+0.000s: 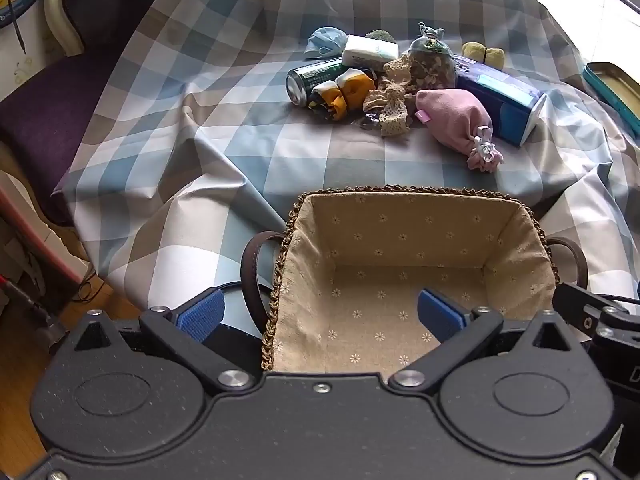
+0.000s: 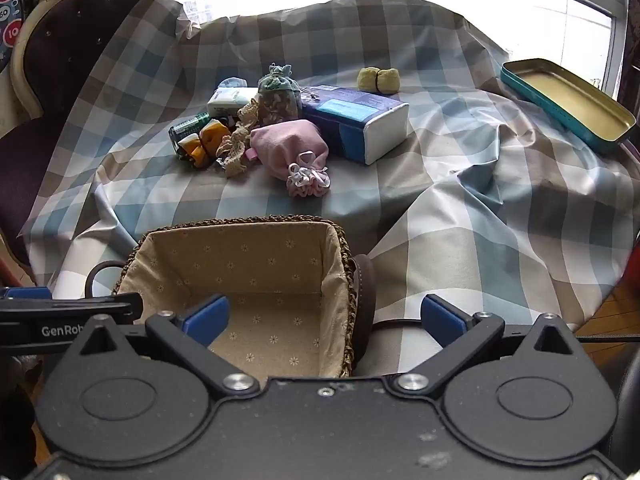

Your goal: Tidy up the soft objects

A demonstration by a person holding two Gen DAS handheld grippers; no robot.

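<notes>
Both grippers, left gripper (image 1: 320, 314) and right gripper (image 2: 324, 318), are hovering wide apart and holding nothing over the near end of the fabric-lined woven basket (image 1: 400, 196), which is sitting bare, probably as the drop spot. Beyond the basket, soft items are lying clustered: pink drawstring pouch (image 1: 454, 120), crochet lace (image 1: 390, 100), mesh potpourri sachet (image 2: 278, 98), among a hard green can (image 1: 308, 80) and a tissue pack (image 2: 352, 120).

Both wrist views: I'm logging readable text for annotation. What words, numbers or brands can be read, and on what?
"GenRob", cut off: left tongs' black arm, seen at the right wrist view's left edge.
"10": round board behind the chair.
"80": the same board in the left wrist view.
Print on the green can, white tissue pack and blue tissue box: too small to read.
</notes>
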